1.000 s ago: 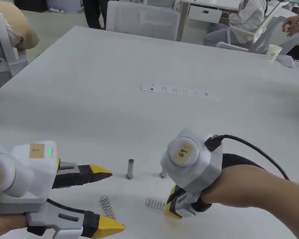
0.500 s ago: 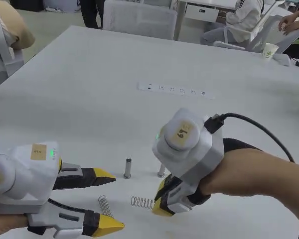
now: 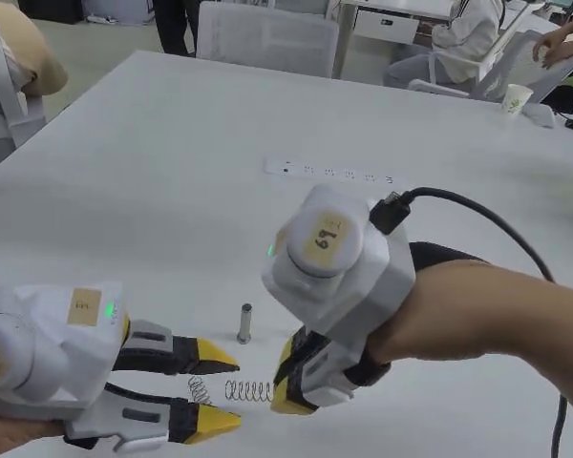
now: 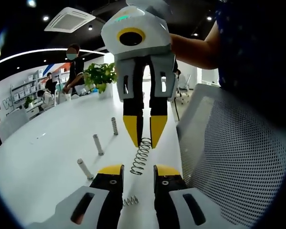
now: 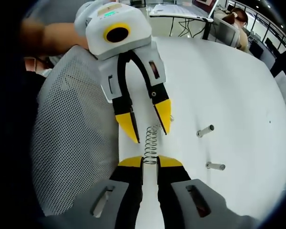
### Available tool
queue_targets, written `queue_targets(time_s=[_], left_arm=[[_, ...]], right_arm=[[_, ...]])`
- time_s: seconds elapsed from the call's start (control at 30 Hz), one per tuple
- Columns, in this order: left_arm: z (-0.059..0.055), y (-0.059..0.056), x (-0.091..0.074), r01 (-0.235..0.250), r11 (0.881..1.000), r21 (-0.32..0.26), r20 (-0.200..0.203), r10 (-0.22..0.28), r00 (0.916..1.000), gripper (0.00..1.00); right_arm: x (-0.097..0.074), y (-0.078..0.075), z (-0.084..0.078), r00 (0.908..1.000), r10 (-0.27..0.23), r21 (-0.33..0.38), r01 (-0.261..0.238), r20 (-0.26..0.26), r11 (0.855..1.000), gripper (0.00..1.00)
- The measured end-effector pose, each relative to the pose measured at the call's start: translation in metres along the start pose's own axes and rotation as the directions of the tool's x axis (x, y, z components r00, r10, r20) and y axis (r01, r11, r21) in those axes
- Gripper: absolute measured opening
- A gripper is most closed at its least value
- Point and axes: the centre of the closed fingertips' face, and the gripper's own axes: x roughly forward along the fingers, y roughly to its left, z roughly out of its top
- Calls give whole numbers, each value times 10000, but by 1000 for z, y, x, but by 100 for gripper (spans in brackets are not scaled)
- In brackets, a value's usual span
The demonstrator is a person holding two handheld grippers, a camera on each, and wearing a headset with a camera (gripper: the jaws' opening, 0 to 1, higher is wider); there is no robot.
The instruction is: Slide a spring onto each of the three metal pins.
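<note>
While the right tool [image 3: 285, 396] pinches one end of it between nearly closed yellow tips, a spring [image 3: 248, 390] sticks out sideways from that tool towards the left tool [image 3: 220, 388]. Its free end lies just short of the gap between the left tool's jaws. From the head view it cannot be told whether the spring touches the tabletop [image 3: 172, 172] or hangs just above it. The left tool's jaws stand apart and grip nothing. A second spring [image 3: 199, 389], shorter, lies on the tabletop between them, close to the free end of the held one.

Seen from the left gripper view, three metal pins [image 4: 98, 144] stand upright in a row on the tabletop, off to one side of both tools, each apart from the next and all of them bare. In the head view one of them stands just behind the held spring, near the right tool's tips.

Farther back, a white power strip [image 3: 329, 175] lies flat around the middle of the tabletop, well apart from the pins. A paper cup [image 3: 518, 98] stands near the far right corner, and a mesh-backed chair [image 3: 267, 38] is drawn up at the far edge.
</note>
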Motion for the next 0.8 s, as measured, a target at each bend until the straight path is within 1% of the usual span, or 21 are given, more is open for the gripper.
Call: queue_targets(time_s=[0.13, 0.2, 0.33, 0.47, 0.53, 0.63, 0.8], left_arm=[[-1, -2, 0, 127, 9999, 91, -56, -127, 9999, 12], [0, -4, 1, 187, 9997, 130, 18, -187, 9998, 9], [-1, -4, 2, 210, 9995, 215, -52, -209, 9998, 5], [-1, -5, 3, 309, 9993, 219, -116, -306, 9995, 3], [-1, -6, 3, 322, 9993, 213, -107, -320, 9994, 3], [-1, -6, 2, 301, 9993, 212, -84, -300, 9995, 3], [2, -5, 1, 255, 9997, 32, 8, -255, 9997, 3]], right_arm=[[-1, 1, 2, 10000, 70, -70, -70, 46, 10000, 8], [-1, 2, 1, 9999, 99, -99, -100, -16, 9999, 8], [-2, 2, 2, 9999, 98, -122, -98, 24, 9999, 8], [-5, 4, 5, 9999, 76, -130, -74, 138, 9999, 8], [-6, 4, 7, 9997, 66, -136, -63, 242, 9999, 8], [-9, 3, 12, 9985, 33, -101, -27, 543, 9999, 7], [-14, 1, 22, 9947, -37, -85, 46, 1024, 10000, 7]])
